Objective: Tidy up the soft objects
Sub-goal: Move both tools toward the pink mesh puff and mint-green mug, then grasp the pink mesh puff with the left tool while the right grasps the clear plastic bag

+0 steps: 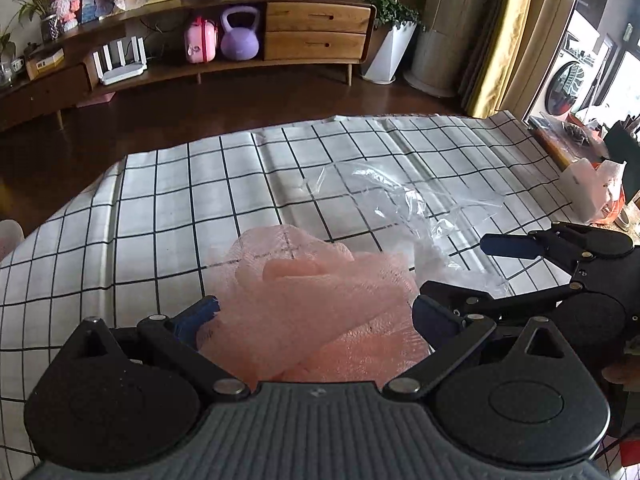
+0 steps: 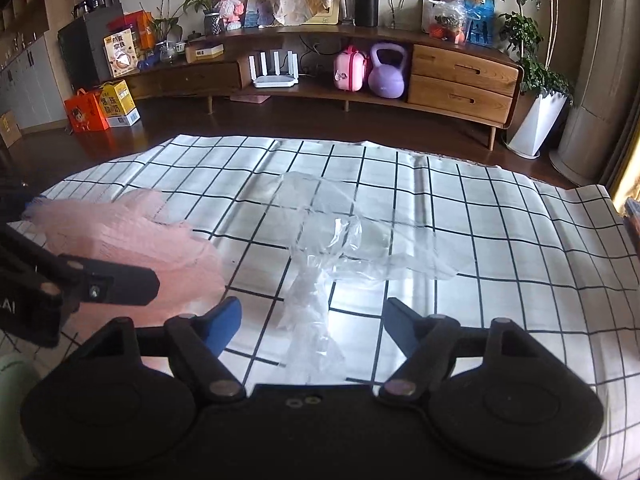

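left gripper (image 1: 316,312): jaws spread wide, with the pink mesh fabric (image 1: 312,300) bunched between the two blue fingertips (image 1: 196,318). the mesh touches the left pad; whether the right pad presses it cannot be told, so no firm grasp is confirmed. the fabric lies piled on the counter, at the near left in the right wrist view (image 2: 132,248).

right gripper (image 2: 312,324): jaws wide open, holding nothing. the twisted near end of the clear plastic bag (image 2: 320,276) lies on the counter between its fingertips, touching neither. in the left wrist view the right gripper (image 1: 456,276) sits just right of the pink mesh, its lower blue pad close beside the fabric.

the clear plastic bag (image 1: 404,204) spreads flat and crumpled toward the far middle of the counter, just right of the mesh.

the counter carries a white tablecloth with black grid lines (image 2: 500,248), creased in long folds.

far side: a wooden sideboard (image 2: 460,76) across the dark floor, with a purple kettlebell (image 2: 387,74), a pink case (image 2: 350,70) and a white router (image 2: 276,72) on its lower shelf. a white planter (image 2: 536,124) stands at its right end.
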`<state>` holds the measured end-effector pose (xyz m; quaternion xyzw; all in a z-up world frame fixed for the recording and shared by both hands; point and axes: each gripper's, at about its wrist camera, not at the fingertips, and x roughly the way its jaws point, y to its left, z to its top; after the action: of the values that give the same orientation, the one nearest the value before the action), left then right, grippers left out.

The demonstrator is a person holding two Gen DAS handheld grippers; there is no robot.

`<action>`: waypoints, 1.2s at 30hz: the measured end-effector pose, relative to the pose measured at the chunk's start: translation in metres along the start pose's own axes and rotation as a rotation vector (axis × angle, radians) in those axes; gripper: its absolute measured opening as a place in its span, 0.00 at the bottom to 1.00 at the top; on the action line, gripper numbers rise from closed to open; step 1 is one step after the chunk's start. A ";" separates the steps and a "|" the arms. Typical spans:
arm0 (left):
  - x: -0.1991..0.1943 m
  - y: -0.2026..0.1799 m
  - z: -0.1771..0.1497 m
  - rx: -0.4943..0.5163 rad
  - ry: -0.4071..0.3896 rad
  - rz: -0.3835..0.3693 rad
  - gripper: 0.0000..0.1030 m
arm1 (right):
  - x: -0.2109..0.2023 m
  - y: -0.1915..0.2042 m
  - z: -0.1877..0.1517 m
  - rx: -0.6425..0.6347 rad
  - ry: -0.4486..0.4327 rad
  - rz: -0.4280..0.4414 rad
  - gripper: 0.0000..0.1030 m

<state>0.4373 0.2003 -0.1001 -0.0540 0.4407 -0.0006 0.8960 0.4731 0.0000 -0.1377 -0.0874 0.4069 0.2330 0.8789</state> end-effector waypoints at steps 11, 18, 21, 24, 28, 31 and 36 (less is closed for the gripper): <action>0.028 0.008 -0.011 -0.014 0.062 0.015 0.87 | 0.018 -0.007 -0.008 0.022 -0.007 -0.001 0.49; 0.030 0.008 -0.014 -0.014 0.070 0.034 0.60 | 0.014 -0.006 -0.010 0.024 -0.031 0.011 0.27; 0.027 0.007 -0.015 -0.009 0.064 0.042 0.51 | 0.010 -0.003 -0.010 0.021 -0.047 -0.008 0.24; 0.023 0.010 -0.016 -0.024 0.055 0.046 0.42 | 0.005 -0.005 -0.010 0.041 -0.060 -0.011 0.23; 0.017 0.009 -0.017 -0.018 0.047 0.065 0.33 | -0.006 -0.006 -0.010 0.068 -0.064 -0.025 0.23; 0.009 0.009 -0.016 -0.028 0.032 0.067 0.32 | -0.018 -0.007 -0.010 0.077 -0.075 -0.039 0.22; -0.011 0.006 -0.013 -0.038 0.000 0.075 0.32 | -0.044 -0.007 -0.009 0.098 -0.095 -0.042 0.22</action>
<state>0.4203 0.2056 -0.0995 -0.0542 0.4423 0.0413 0.8942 0.4459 -0.0245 -0.1100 -0.0417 0.3735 0.1982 0.9052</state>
